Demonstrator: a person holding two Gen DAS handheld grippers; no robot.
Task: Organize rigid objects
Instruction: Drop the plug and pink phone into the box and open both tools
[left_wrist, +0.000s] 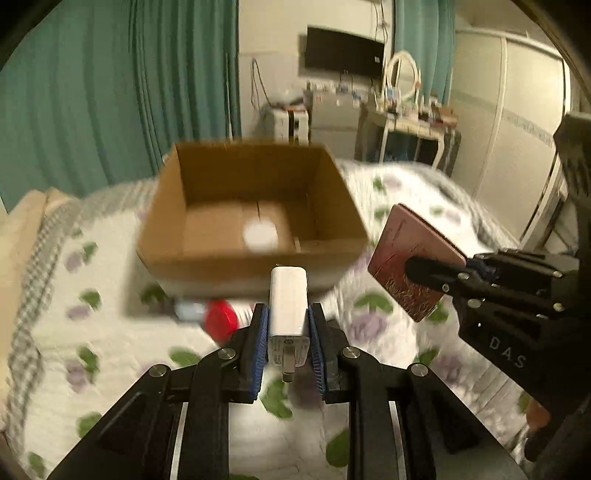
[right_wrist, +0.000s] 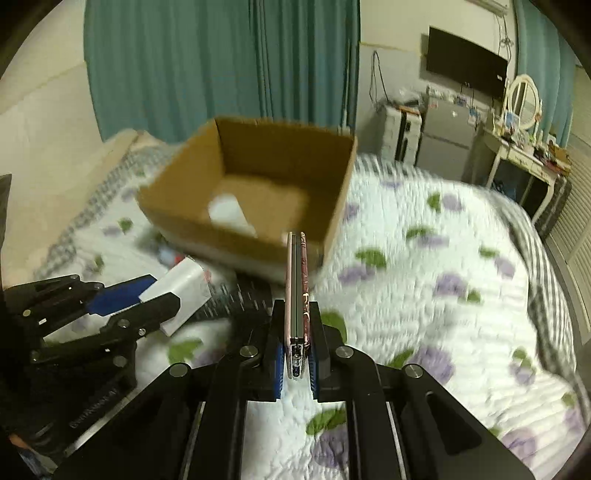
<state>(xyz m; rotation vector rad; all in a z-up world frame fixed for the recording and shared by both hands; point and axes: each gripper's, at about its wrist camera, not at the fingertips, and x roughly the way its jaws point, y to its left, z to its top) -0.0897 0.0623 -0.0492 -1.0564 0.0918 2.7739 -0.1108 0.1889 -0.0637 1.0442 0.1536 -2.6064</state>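
One box, one charger, one phone, perhaps one red lid.

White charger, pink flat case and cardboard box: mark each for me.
white charger (left_wrist: 289, 302), left wrist view, on its upper face.
pink flat case (left_wrist: 410, 254), left wrist view, on its broad face.
cardboard box (right_wrist: 236, 242), right wrist view, on its near wall.
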